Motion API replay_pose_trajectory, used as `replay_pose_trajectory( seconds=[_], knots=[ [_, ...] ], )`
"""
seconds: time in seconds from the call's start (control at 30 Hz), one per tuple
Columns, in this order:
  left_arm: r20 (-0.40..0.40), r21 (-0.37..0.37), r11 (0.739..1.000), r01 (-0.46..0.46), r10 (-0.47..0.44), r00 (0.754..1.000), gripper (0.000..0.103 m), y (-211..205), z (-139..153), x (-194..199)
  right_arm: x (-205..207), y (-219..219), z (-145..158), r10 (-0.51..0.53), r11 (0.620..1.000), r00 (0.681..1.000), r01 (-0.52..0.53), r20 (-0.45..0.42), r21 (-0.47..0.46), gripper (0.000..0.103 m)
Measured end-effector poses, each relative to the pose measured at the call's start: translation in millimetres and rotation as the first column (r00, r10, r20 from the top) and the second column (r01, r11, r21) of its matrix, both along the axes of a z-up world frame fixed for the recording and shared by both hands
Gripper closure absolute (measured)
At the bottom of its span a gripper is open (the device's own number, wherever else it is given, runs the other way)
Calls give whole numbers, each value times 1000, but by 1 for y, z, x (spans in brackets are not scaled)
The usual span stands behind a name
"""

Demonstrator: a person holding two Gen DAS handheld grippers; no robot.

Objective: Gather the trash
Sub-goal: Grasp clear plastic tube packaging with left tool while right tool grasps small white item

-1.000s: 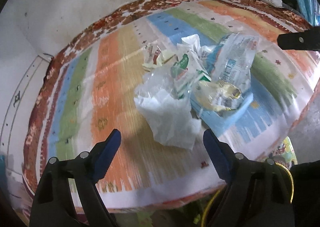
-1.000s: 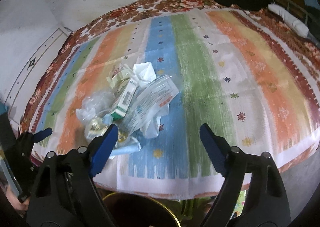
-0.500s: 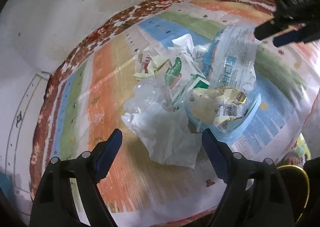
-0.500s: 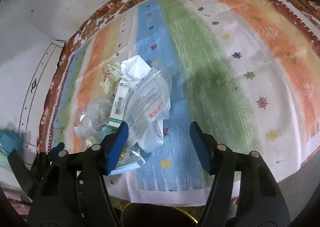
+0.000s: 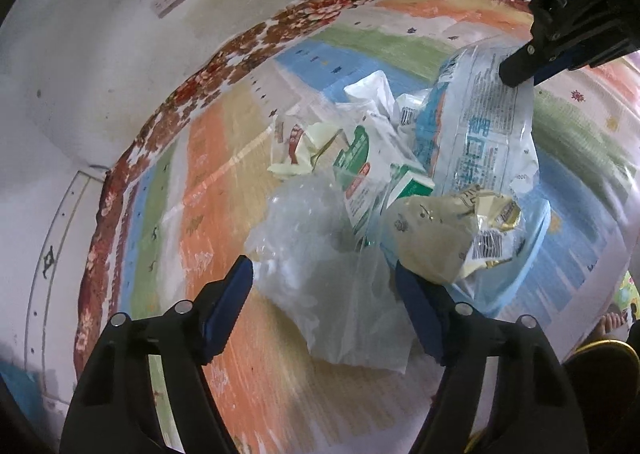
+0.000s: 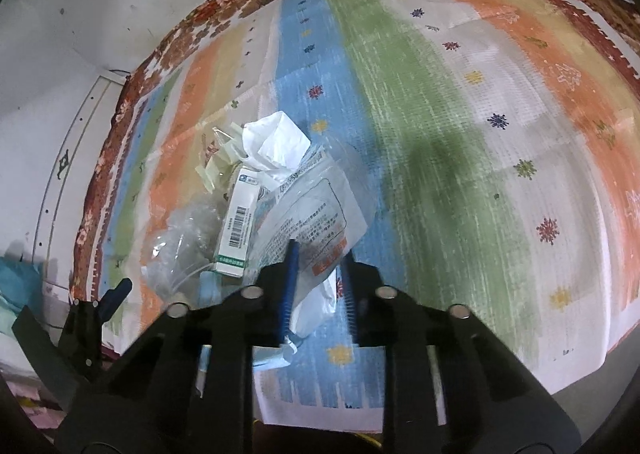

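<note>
Striped, multicoloured cloth [image 6: 420,142] covered the work surface beside a pale wall. Right gripper [image 6: 318,274] had its jaws nearly closed around the near edge of a printed clear plastic bag [image 6: 316,222], apparently pinching it. Left of its fingers lay a white-and-green carton [image 6: 236,230], with crumpled white tissue [image 6: 276,142] ahead. Left gripper [image 5: 324,286] stood wide open, holding nothing, its fingertips flanking a clear plastic bag [image 5: 320,266]. Just beyond its right fingertip sat a crumpled yellow wrapper [image 5: 448,242].
</note>
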State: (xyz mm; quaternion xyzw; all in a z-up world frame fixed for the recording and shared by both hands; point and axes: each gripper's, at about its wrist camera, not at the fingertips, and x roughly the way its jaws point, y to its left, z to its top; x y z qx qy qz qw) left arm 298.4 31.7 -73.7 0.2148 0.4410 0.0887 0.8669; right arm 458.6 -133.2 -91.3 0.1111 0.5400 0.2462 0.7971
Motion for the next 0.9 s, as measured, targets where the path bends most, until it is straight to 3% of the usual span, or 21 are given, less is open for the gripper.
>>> replay_pose_trajectory(
  seconds=[0.07,0.1,0.13,0.2,0.3,0.4,0.7,0.9],
  knots=[
    [5,1,1000,10,-10,1000,51,0,0,4,1,2,1,8,1000,1000,-8,9,-1,94],
    [-1,-10,1000,11,-11,1000,69,1,-1,6,1,2,2,13,1000,1000,-13,12,2,96],
    [-6,-23,1000,4,-4,1000,78,3,-2,8,1,3,3,19,1000,1000,-19,17,7,96],
    [8,-39,999,-6,7,1000,82,7,0,9,0,4,7,34,999,999,-34,29,12,99],
    [52,-49,998,-29,31,998,99,14,10,6,-2,5,17,50,998,997,-51,56,25,102],
    [88,-111,991,-75,85,993,99,27,22,5,-4,7,30,60,997,994,-64,92,41,102],
    [132,-178,977,-117,142,981,99,38,43,0,-17,7,57,85,995,978,-94,190,38,103],
    [126,-278,947,-159,200,972,99,48,55,-4,-23,3,75,79,993,971,-97,226,69,103]
  ],
)
